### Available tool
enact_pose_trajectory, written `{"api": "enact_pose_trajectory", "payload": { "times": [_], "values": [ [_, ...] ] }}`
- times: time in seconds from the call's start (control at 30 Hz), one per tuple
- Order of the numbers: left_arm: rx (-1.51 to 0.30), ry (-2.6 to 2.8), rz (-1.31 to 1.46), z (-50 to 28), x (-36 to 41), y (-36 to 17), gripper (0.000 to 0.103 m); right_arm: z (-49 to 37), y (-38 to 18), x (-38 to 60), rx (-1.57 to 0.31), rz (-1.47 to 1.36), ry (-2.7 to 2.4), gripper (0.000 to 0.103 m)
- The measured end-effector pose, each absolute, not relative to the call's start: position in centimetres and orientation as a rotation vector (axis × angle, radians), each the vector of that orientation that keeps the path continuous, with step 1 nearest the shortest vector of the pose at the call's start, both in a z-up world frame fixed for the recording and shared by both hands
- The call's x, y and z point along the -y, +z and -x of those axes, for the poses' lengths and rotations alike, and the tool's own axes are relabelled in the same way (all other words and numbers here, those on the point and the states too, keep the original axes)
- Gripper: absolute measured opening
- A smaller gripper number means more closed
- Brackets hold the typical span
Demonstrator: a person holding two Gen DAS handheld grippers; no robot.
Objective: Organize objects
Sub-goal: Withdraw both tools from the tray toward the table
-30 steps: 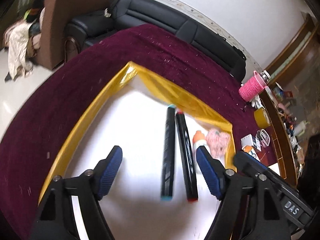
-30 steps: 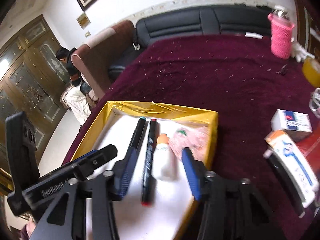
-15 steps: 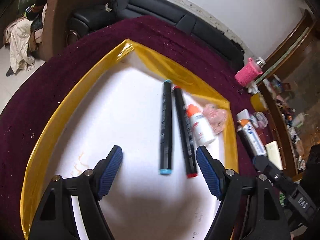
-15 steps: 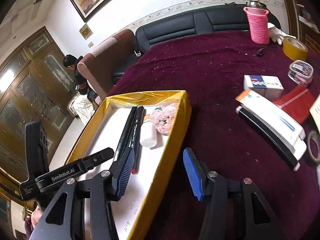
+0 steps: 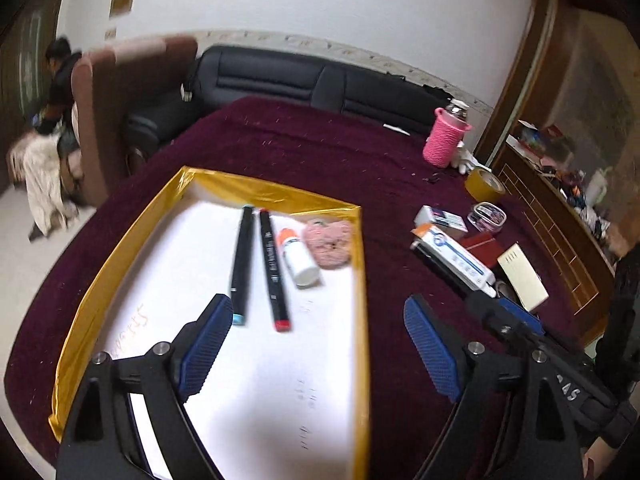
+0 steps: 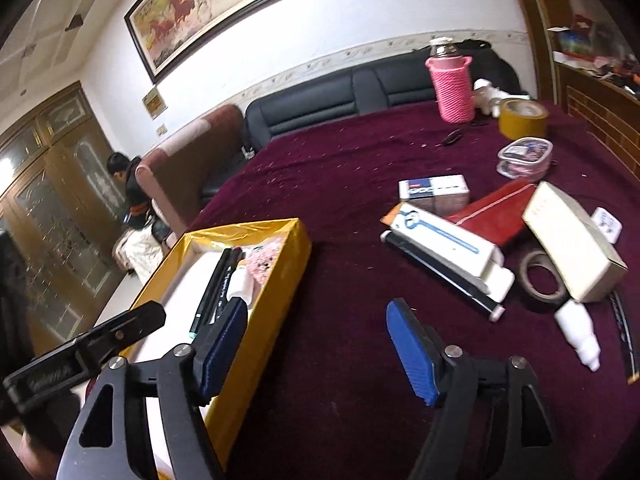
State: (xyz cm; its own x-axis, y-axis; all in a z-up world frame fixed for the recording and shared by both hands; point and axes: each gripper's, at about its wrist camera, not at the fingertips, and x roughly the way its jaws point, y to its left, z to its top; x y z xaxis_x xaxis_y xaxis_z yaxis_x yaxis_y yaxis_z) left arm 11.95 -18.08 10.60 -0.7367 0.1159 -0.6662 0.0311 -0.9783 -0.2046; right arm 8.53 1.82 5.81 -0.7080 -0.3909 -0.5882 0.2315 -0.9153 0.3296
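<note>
Gold foil lines the box (image 5: pixel 362 264), which sits on the near left part of the maroon tablecloth (image 5: pixel 320 148). Inside, on its white floor, two markers (image 5: pixel 242 260) lie side by side lengthways, with a small glue bottle (image 5: pixel 298 256) and a pink fuzzy thing (image 5: pixel 330 240) packed close on their right. That tidy row suggests sorted items go here, leaving the box's left half free for more.

To the right of the box, loose things wait: a white-and-blue carton (image 6: pixel 444 246), a red booklet (image 6: pixel 494 214), a cream box (image 6: pixel 572 244), a tape ring (image 6: pixel 540 276) and a white dropper bottle (image 6: pixel 578 330).

Both tools are spread wide and carry nothing. The left gripper (image 5: pixel 316 344) hangs over the box's right wall; the right gripper (image 6: pixel 316 344) sits above bare cloth between box and clutter, probably turning toward the next piece to collect.
</note>
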Motion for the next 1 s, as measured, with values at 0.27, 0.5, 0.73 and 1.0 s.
{"api": "enact_pose_trajectory", "payload": {
  "times": [0.27,0.5,0.73,1.0],
  "values": [
    [0.124,2.941,1.057,-13.9,14.2,11.7,0.088,-10.3,5.7,-3.8,0.325,-0.927,-2.679,0.085],
    [0.036,2.937,1.054,-14.1,11.9,11.7,0.088,-10.3,4.3,-5.6,0.387,-0.984,-2.670,0.086],
    [0.007,2.931,1.078,-13.7,11.1,11.2,0.088,-10.1,3.5,-6.4,0.421,-1.022,-2.674,0.086],
    [0.014,2.912,1.125,-13.3,11.0,10.4,0.088,-9.7,3.0,-6.3,0.413,-1.056,-2.662,0.086]
  ]
}}
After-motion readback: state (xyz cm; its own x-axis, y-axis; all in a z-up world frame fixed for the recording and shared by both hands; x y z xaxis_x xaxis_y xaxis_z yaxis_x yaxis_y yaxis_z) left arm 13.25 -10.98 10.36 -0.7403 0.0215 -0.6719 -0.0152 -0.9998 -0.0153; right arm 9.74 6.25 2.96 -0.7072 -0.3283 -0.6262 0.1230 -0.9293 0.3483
